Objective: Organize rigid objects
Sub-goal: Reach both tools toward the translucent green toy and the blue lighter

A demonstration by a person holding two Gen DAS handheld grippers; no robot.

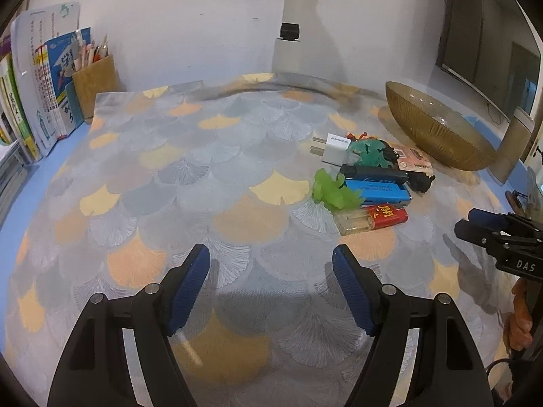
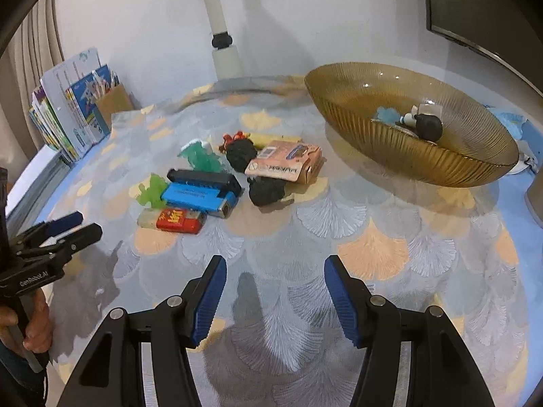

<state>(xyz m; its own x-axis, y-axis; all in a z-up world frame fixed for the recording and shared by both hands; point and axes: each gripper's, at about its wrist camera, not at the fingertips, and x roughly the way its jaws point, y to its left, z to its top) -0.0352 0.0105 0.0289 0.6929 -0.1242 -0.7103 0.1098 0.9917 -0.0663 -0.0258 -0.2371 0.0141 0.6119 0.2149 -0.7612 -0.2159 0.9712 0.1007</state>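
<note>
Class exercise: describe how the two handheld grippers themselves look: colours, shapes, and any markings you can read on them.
Both the left gripper and right gripper have black angular frames with silver rivets and ribbed blue pads. Side on, one body reads "GenRobot.AI", the other "DAS".

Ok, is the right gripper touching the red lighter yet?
Apart. The right wrist view shows the right gripper open over bare cloth, with a patterned stretch between it and the red lighter.

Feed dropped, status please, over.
Left gripper open, empty. Right gripper open, empty. Small items pile untouched beside ribbed amber glass bowl. Nothing blocking.
</note>
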